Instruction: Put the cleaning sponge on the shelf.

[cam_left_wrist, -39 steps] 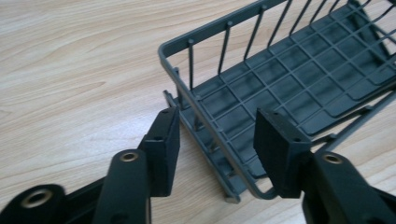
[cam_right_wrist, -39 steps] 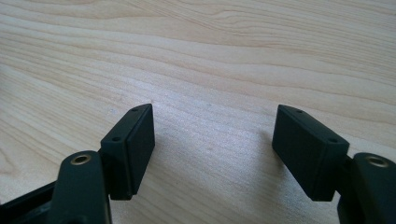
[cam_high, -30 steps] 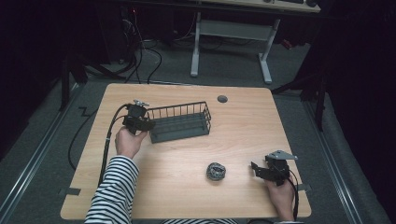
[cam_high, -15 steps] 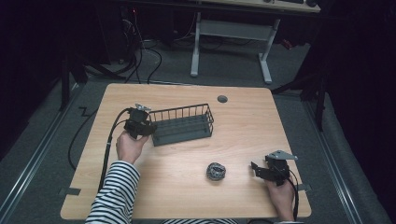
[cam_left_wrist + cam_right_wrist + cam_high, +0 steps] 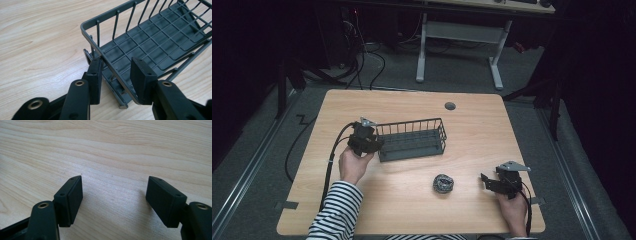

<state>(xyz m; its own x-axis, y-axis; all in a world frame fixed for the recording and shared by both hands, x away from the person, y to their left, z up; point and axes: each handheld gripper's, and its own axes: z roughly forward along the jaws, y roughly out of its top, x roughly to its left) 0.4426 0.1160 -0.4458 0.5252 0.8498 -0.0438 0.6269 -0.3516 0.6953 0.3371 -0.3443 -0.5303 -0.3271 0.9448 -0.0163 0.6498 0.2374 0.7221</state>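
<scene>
text on wire basket [image 5: 150,45]: none readable
text on my left gripper [image 5: 116,75]: none, plain black pads
text on my right gripper [image 5: 115,200]: none, pads were blank too
table [image 5: 412,210]: bare wood grain, no label or sticker I could read
dark wad near table front [image 5: 443,183]: too small to show any marking
overall: no brand, number or sign was legible anywhere

Left tool [image 5: 373,142] clamped, right tool [image 5: 490,183] agape
</scene>
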